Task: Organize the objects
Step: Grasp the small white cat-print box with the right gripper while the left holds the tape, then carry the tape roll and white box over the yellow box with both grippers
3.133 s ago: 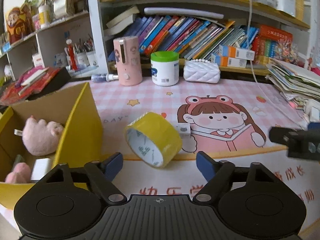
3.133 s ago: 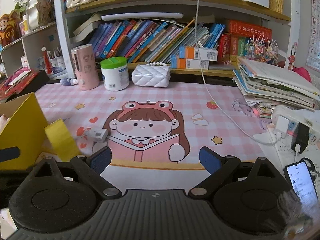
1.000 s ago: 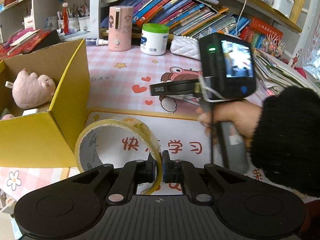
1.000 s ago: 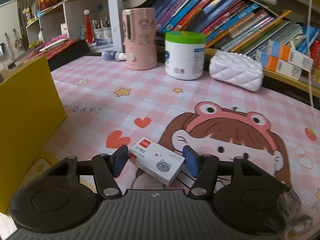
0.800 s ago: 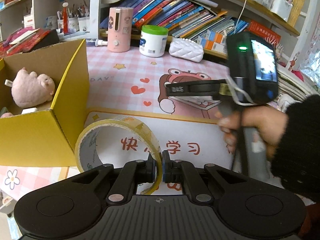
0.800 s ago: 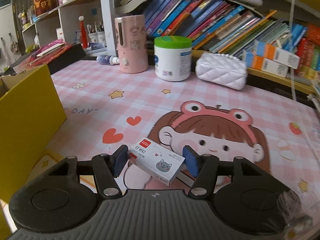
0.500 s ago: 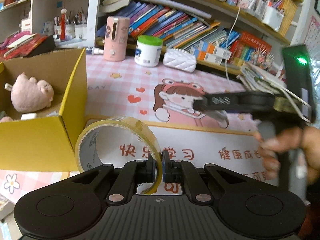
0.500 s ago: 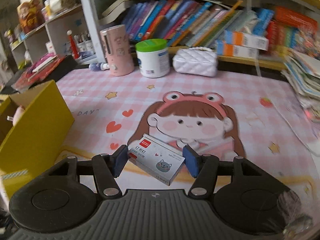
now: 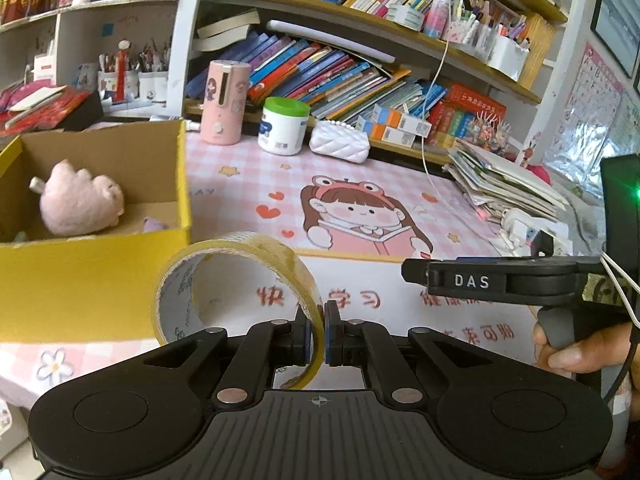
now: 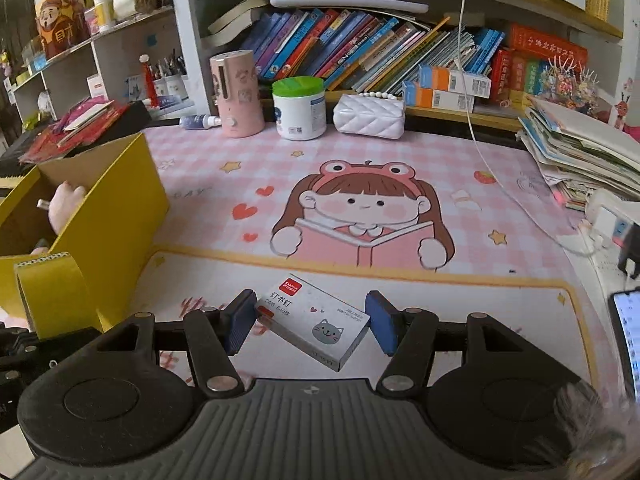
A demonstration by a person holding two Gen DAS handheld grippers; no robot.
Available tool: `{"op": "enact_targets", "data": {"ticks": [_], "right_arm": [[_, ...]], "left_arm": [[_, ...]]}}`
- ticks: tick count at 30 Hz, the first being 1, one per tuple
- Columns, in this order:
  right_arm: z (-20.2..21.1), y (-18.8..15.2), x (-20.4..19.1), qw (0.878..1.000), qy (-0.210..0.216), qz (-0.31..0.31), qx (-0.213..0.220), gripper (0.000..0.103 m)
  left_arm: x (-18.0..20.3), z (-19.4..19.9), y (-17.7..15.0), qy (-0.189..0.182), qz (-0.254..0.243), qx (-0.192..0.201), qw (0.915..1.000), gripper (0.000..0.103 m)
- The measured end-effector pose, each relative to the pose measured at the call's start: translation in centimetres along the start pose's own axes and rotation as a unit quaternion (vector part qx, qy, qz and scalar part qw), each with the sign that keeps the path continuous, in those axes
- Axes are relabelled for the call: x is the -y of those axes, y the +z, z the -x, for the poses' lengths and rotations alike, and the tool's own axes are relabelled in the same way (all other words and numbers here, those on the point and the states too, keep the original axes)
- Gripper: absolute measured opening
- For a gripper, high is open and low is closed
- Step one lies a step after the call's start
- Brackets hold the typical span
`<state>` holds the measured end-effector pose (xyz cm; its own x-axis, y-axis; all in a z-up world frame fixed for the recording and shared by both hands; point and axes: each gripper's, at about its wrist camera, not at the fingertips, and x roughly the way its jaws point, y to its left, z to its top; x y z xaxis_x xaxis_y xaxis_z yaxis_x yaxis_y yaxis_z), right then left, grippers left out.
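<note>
Two items are in transit above the counter [image 10: 520,292]: the left gripper [image 9: 316,338] clamps the wall of a tape roll [image 9: 240,280], the right gripper [image 10: 308,320] pinches a staple box [image 10: 312,320] by its ends. Next step, judged: carry each over the yellow box [image 9: 92,280], which holds a pink plush toy [image 9: 80,200], then release.

My box [image 9: 96,280] sits left on the mat [image 10: 400,160], plush [image 9: 80,204] inside; jar [image 10: 299,108] and purse [image 10: 370,115] stand behind.
</note>
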<state>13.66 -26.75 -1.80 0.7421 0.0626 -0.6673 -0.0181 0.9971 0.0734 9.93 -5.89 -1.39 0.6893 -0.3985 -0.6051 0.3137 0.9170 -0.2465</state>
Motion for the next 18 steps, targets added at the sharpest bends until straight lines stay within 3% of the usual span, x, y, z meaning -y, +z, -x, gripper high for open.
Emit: {"op": "enact_targets", "data": {"ticks": [9,18], "right_arm": [[3.1,-3.8,-4.7,1.000,-0.015,0.007,-0.017,0.058],[6.2,-8.8,-11.3,0.997,0.024,0.058,-0.034,0.058]], "left_arm": [[-3.5,4.6,-3.4,-0.011,0.025,-0.007,0.9996,0.005],[-7.3,9.0,-6.8,0.005,0.056,-0.016,0.9983,0.005]]}}
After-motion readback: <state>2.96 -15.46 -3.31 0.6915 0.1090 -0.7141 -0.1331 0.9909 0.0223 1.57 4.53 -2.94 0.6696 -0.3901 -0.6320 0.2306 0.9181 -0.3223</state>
